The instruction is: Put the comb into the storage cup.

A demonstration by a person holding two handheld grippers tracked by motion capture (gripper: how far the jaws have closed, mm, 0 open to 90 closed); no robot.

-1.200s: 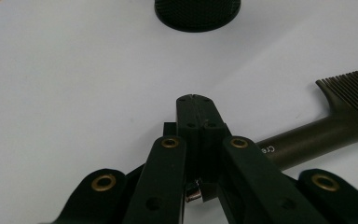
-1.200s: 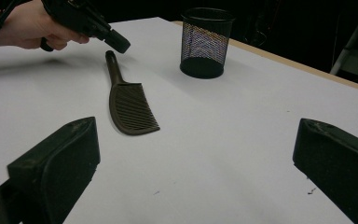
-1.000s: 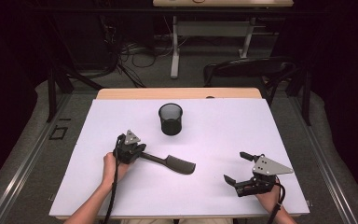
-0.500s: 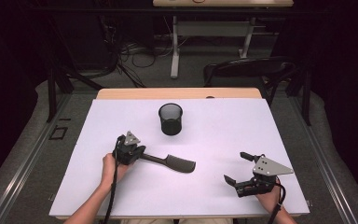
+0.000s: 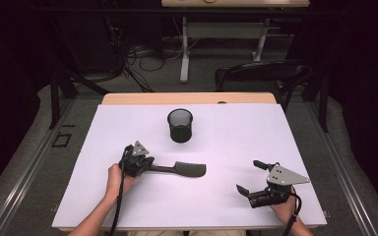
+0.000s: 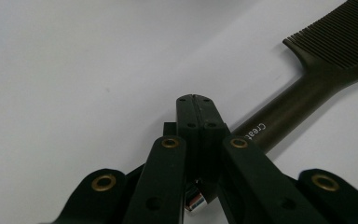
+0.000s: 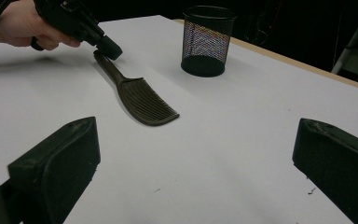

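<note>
A dark wide-tooth comb (image 5: pixel 187 169) lies flat on the white table top (image 5: pixel 275 132), its teeth pointing right. My left gripper (image 5: pixel 151 166) is shut, its two pads pressed together with nothing between them. In the left gripper view this gripper (image 6: pixel 199 100) sits just over the handle of the comb (image 6: pixel 307 88), which runs past its right side. My right gripper (image 5: pixel 250 176) rests open near the front right of the table, its jaws wide apart and empty. From the right gripper view (image 7: pixel 191 154) the comb (image 7: pixel 140 100) lies ahead, with the left gripper (image 7: pixel 109 49) at its handle end.
A black mesh cup (image 5: pixel 179 125) stands upright at the middle back of the table, also seen as the cup (image 7: pixel 207 39) beyond the comb. A dark chair (image 5: pixel 261 73) and desk legs stand behind the table.
</note>
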